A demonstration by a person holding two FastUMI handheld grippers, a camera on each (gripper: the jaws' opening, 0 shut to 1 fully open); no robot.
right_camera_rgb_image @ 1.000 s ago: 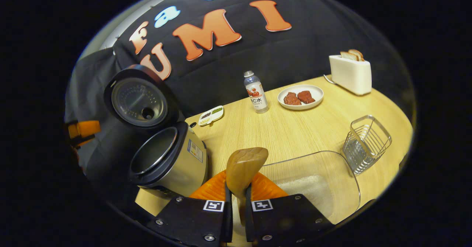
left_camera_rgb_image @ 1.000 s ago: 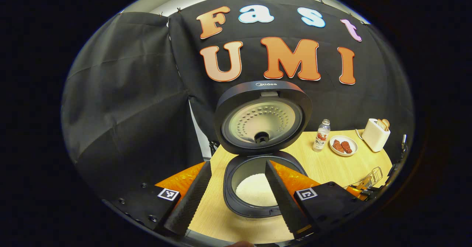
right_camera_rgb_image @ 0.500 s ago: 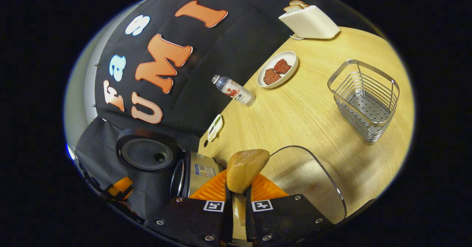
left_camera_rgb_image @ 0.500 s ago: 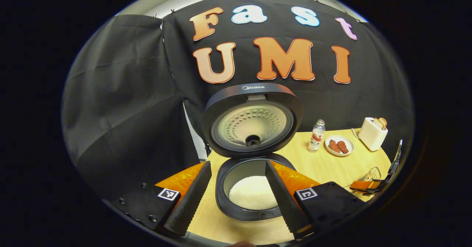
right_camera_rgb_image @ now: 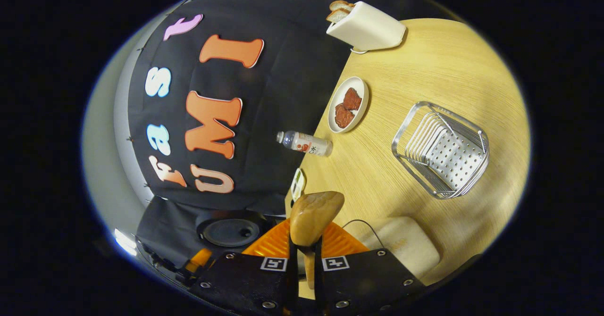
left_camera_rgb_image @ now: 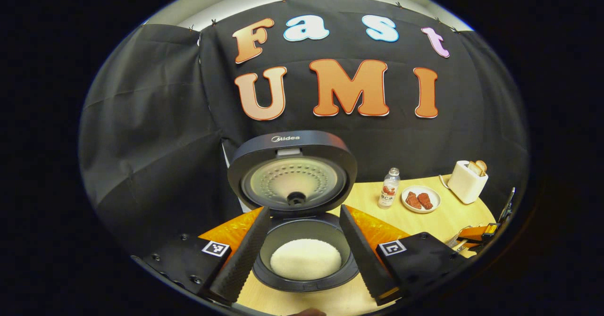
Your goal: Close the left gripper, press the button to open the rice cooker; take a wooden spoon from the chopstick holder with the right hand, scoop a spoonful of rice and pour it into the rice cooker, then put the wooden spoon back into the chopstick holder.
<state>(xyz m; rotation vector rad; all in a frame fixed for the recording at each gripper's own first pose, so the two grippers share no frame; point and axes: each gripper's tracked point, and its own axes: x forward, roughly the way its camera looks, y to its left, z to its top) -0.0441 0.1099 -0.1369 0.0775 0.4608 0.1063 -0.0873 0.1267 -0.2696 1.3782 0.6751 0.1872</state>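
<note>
Right gripper: clamped on the wooden spoon, near the chopstick holder.
Left gripper: fingers spread, empty, before the rice cooker.
Done: lid open, rice inside (apparently poured).
Left: return spoon to holder.

The mouth of the rice cooker is left open from above, with the raised lid standing behind it as a barrier. The pot is framed by the spread fingers of the left gripper. On the table, bare wood is seen around the chopstick holder; the bottle, plate and toaster are lined along the wall side.
</note>
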